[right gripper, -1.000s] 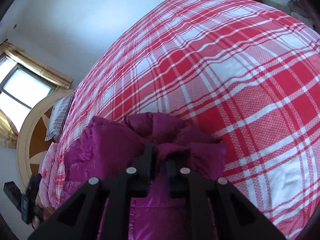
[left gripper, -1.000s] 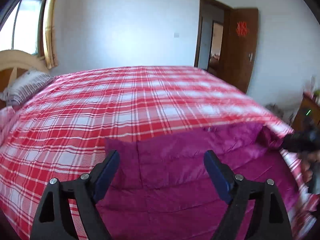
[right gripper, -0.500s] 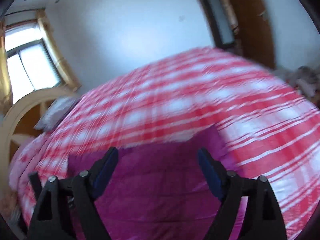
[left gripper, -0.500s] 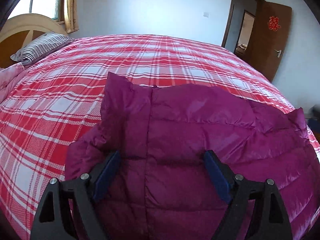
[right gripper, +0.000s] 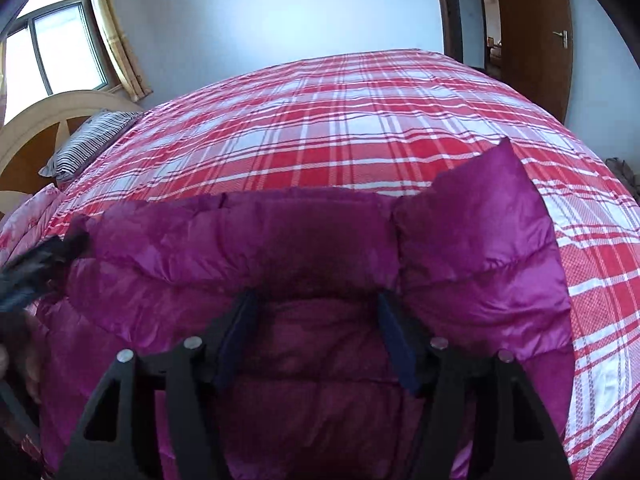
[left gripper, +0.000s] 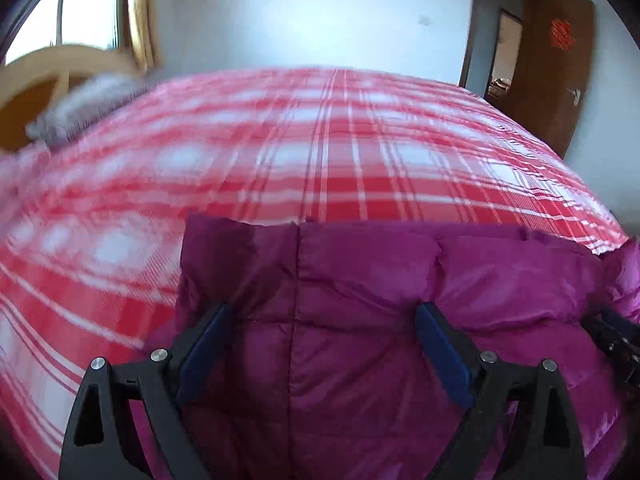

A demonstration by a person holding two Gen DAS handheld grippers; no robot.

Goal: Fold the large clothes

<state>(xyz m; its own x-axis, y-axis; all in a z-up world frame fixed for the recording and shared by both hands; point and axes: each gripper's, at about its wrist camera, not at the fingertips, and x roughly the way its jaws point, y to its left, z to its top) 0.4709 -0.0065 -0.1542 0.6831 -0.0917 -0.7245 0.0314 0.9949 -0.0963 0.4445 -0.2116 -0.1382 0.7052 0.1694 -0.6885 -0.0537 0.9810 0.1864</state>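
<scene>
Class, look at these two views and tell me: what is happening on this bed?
A person with a hand-held gripper in each hand is folding a magenta padded jacket laid on a red plaid bedspread. The left gripper hangs over the jacket's left part, its jaws opening with nothing clamped. The right gripper hangs over the right part, jaws apart and closing a little, pads not gripping the fabric. One jacket corner sticks up at the right. A striped pillow lies by the headboard.

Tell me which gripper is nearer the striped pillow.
Left, judging by jacket ends. The left gripper is over the purple jacket end toward the striped pillow; the right gripper is toward the door side.
</scene>
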